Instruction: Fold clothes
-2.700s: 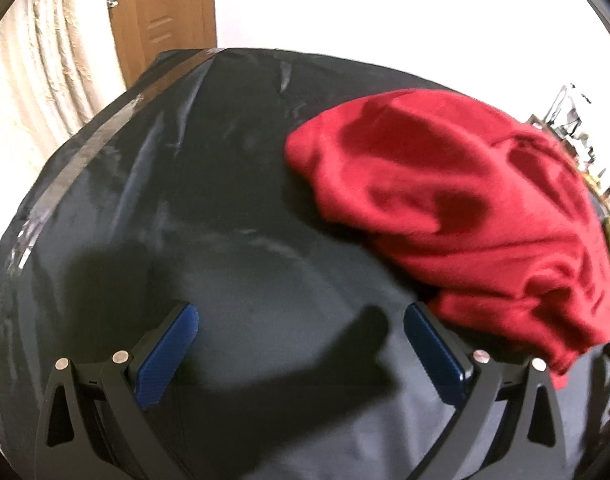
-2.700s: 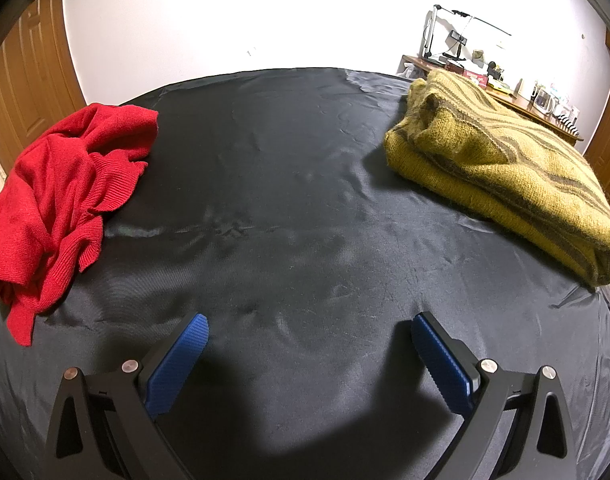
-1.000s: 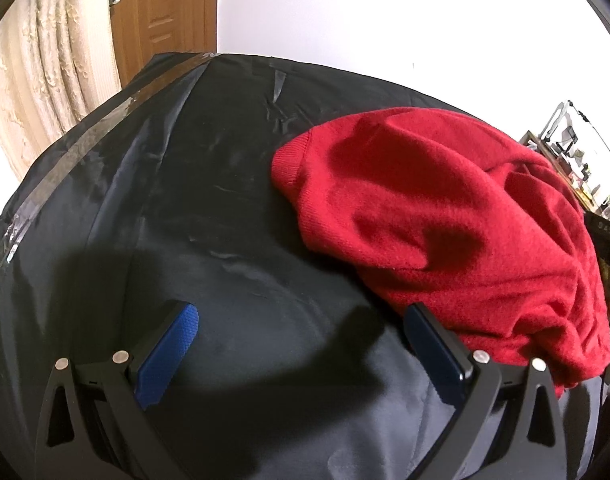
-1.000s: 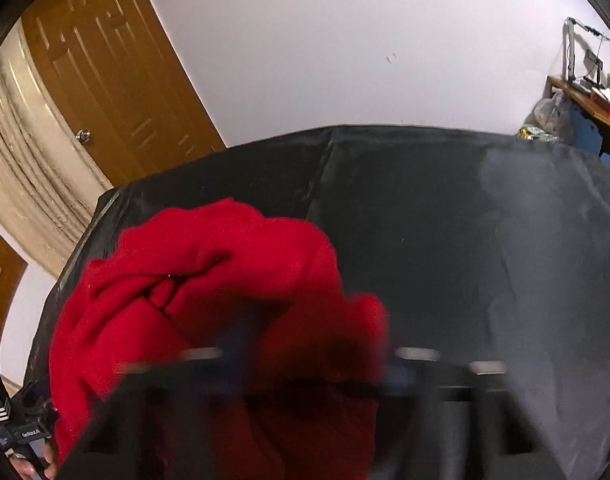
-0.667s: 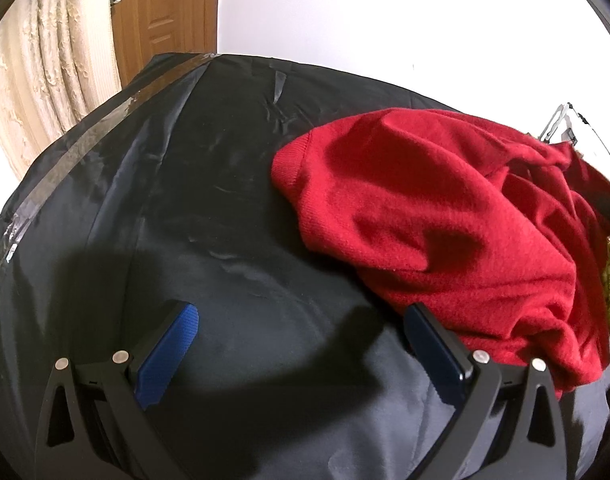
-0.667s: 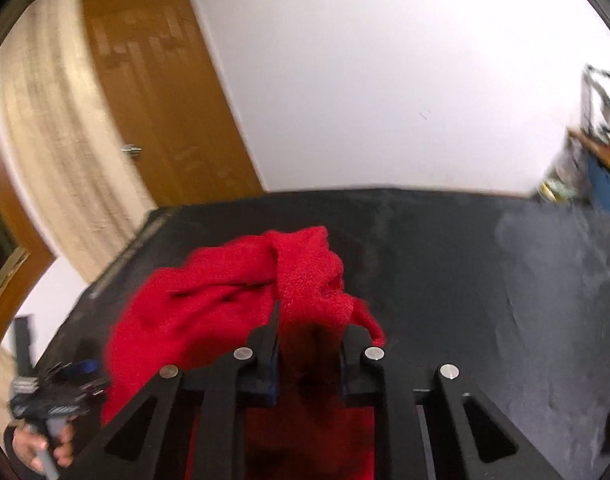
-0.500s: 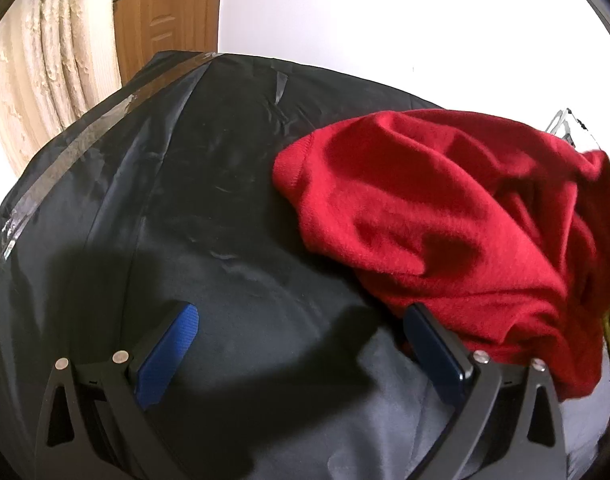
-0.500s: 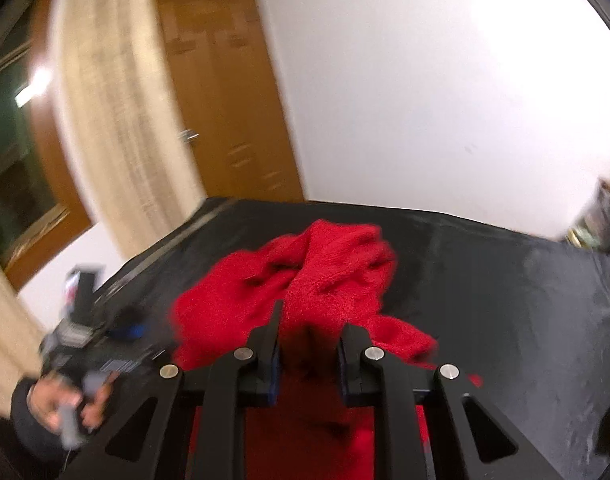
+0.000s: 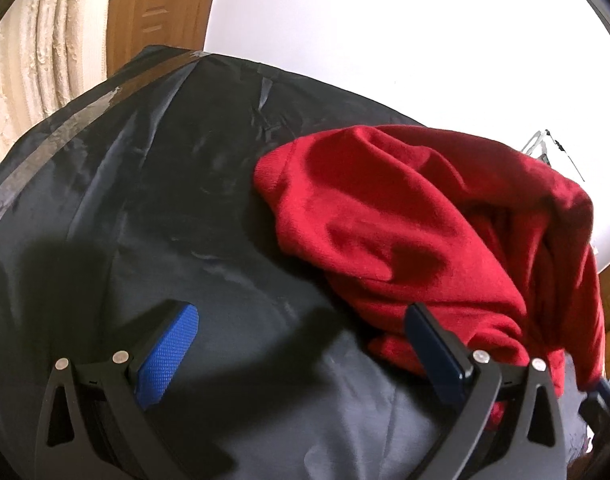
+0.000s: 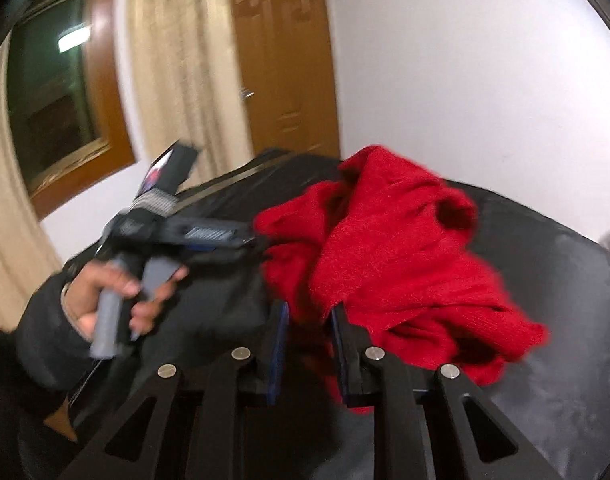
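Right wrist: fuzzy crumpled red sweater (image 10: 389, 256)

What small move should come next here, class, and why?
Probably close the left gripper on the sweater's near edge. Its jaws stand open and empty beside the bunched cloth, while the right gripper is shut on a fold; a second grip would let both spread it flat.
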{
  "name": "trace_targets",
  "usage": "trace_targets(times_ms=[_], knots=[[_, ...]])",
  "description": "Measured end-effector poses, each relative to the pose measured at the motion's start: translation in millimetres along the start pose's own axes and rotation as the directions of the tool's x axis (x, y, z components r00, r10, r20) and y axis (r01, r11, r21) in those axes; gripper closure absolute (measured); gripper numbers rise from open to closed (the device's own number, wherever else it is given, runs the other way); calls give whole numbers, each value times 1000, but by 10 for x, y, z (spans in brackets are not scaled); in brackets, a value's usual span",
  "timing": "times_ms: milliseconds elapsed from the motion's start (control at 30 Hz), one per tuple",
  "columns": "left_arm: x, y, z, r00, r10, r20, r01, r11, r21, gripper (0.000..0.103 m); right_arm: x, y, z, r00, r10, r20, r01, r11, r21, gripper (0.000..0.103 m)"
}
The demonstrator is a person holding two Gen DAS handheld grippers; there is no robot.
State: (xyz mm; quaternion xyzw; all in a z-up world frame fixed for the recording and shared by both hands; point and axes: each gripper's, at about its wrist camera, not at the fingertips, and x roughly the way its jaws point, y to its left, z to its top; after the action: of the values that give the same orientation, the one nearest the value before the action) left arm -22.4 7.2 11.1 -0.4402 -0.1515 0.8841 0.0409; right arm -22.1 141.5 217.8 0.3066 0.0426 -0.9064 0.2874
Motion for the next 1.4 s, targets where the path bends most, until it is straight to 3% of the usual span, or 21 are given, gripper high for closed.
trace_targets(times_ms=[167, 233, 300, 333, 367, 600, 733, 933, 1100, 1200, 1267, 1333, 1400], knots=[[28, -22, 9, 1000, 1, -6, -1, 1000, 8, 0, 5, -207, 33, 1000, -3, 11, 3, 998, 63, 80], [31, -27, 0, 1000, 8, -6, -8, 1000, 9, 0, 1, -350, 15, 1000, 20, 12, -21, 994, 110, 74], [31, -17, 7, 1000, 8, -6, -8, 1000, 4, 0, 4, -442, 16, 999, 42, 31, -46, 987, 154, 56], [31, -18, 5, 1000, 7, -6, -7, 1000, 2, 0, 0, -473, 23, 998, 52, 44, -59, 983, 174, 35], [39, -15, 14, 1000, 6, -7, -6, 1000, 0, 0, -4, -504, 30, 996, 62, 57, -72, 979, 193, 25], [25, -11, 5, 1000, -9, -18, 9, 1000, -3, 0, -39, -930, 289, 979, 131, 154, -177, 922, 343, 25], [-5, 3, -1, 1000, -12, -14, 12, 1000, -6, 0, 294, -1355, 506, 974, 170, 147, -220, 855, 470, 25], [-48, -21, 23, 999, -54, 6, 54, 999, 2, 0, 1017, -1784, 674, 963, 264, 46, -233, 742, 628, 25], [-127, -145, 9, 991, -131, 31, 130, 990, 51, 0, 1485, -1901, 672, 932, 359, 58, -290, 637, 714, 25], [-114, -169, 4, 990, -139, 22, 137, 989, 59, 0, 1667, -1862, 713, 917, 394, 64, -316, 619, 719, 28], [-103, -181, 0, 990, -143, 16, 141, 988, 63, 0, 1666, -1775, 773, 907, 413, 85, -353, 635, 687, 58], [-81, -143, -4, 990, -138, 7, 137, 990, 45, 0, 1545, -1691, 838, 899, 416, 140, -402, 653, 642, 76], [-57, -108, -3, 992, -129, 1, 129, 991, 27, 0, 1387, -1643, 888, 886, 413, 211, -450, 659, 602, 83]])
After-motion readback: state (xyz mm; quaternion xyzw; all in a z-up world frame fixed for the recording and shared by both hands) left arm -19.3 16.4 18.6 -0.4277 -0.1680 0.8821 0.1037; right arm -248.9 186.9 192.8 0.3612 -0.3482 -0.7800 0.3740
